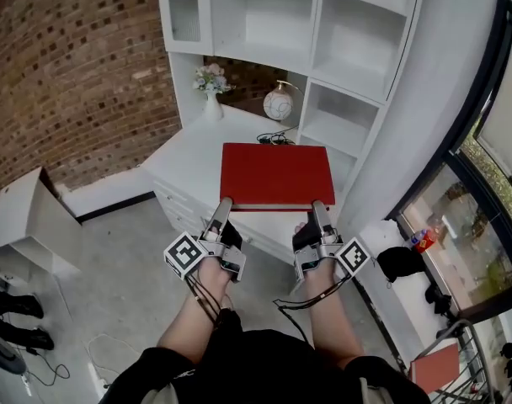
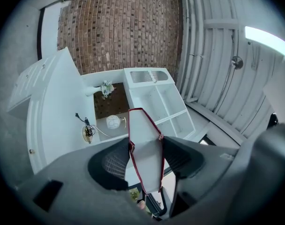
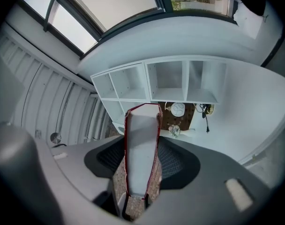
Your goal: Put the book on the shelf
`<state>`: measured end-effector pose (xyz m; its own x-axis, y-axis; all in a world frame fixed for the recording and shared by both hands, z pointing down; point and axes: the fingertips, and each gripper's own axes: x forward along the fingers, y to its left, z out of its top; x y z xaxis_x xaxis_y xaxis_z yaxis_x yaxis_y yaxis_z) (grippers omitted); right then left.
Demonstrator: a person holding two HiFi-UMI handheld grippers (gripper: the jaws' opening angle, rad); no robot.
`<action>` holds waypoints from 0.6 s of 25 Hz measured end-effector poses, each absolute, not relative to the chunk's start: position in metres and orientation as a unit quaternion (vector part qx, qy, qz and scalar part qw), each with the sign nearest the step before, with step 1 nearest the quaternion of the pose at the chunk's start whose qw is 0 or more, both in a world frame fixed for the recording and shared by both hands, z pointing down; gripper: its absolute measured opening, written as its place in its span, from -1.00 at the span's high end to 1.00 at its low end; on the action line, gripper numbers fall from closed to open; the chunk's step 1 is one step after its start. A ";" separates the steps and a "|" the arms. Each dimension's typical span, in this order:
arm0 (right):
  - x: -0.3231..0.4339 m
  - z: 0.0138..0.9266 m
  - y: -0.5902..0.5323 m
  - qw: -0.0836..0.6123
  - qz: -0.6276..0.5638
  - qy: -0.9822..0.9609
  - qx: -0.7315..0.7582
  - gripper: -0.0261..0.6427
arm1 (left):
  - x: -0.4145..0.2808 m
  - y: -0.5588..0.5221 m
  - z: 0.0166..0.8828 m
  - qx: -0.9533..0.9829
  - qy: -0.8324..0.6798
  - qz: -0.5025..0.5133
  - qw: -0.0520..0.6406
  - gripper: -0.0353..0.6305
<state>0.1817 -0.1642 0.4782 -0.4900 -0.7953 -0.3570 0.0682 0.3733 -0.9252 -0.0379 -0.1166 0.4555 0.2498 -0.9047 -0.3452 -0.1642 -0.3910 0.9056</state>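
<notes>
While the book point(image 1: 277, 175) is held flat over the front part of the white counter point(image 1: 189, 154), it is gripped along its near long edge from both ends: the left tool point(image 1: 225, 204) is pinched on that edge near the left corner and the right tool point(image 1: 320, 206) near the right corner, each pair of jaws pressed against the red covers with the white page edge showing between them in the gripper views. The book is thus carried ahead of both tools, away from the person, with its long axis running from side to side, across the line of reach. The shelf point(image 1: 357, 66) stands beyond the far edge of the book, its open compartments lying ahead and somewhat to the right. Neither tool is clearly nearer to it, although the right one is on the side of the lower compartments. A forward carry with a drift to the right is probably called for, and the book may have to be turned if it is to be stood upright. A vase of flowers point(image 1: 211, 87) and a round lamp point(image 1: 279, 103) are set at the back of the counter, to the left of that path, and would best be avoided.
</notes>
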 end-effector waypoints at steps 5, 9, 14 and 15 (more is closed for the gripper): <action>0.138 0.472 -0.227 0.438 -0.492 0.706 -0.262 0.22 | -0.083 -0.183 0.455 0.690 -0.385 -0.468 0.396 0.22; 0.100 0.476 -0.271 0.431 -0.491 0.706 -0.273 0.22 | -0.120 -0.227 0.459 0.680 -0.378 -0.477 0.408 0.22; 0.059 0.487 -0.319 0.428 -0.501 0.695 -0.287 0.22 | -0.162 -0.280 0.472 0.678 -0.380 -0.465 0.424 0.22; 0.051 0.488 -0.328 0.429 -0.502 0.694 -0.289 0.22 | -0.170 -0.290 0.472 0.679 -0.380 -0.463 0.426 0.22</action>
